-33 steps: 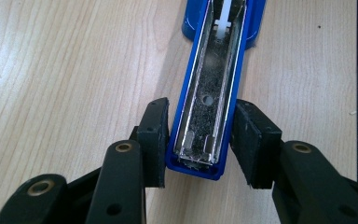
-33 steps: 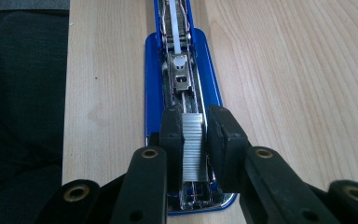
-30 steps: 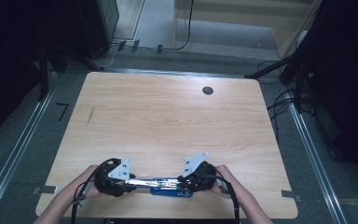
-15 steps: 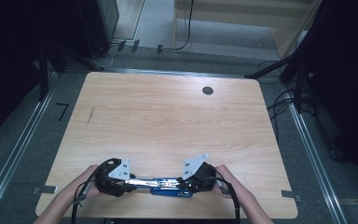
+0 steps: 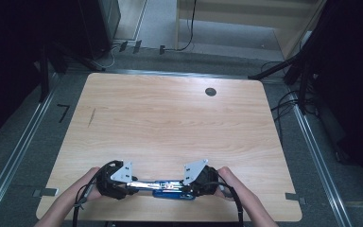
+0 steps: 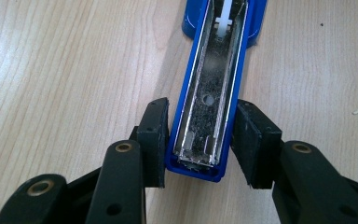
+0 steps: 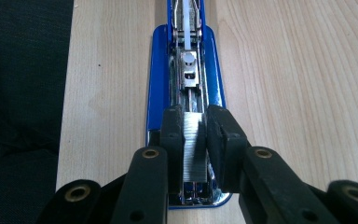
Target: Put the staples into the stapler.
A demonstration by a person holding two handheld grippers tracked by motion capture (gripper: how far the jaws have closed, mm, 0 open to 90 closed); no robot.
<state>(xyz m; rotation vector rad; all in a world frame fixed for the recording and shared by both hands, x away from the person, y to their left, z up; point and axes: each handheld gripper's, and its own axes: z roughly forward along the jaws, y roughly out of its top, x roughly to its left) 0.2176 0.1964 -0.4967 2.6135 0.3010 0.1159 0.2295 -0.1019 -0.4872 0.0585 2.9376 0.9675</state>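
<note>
A blue stapler [image 5: 170,187] lies folded open flat near the table's front edge, between two hands. My left gripper [image 6: 200,140] is shut on the free end of the stapler's open blue top arm [image 6: 212,84], a pad pressing each side of it. The arm's metal channel faces up. My right gripper [image 7: 193,135] is shut on a silver strip of staples [image 7: 193,149], held over the magazine of the stapler's blue base [image 7: 156,84]. In the high view the left gripper [image 5: 133,184] and right gripper [image 5: 189,188] point toward each other along the stapler.
The wooden table [image 5: 170,118] has a small round cable hole [image 5: 211,91] at the back right. Its front edge runs right beside the stapler, with dark floor beyond it. Cables and dark equipment lie off the far side of the table.
</note>
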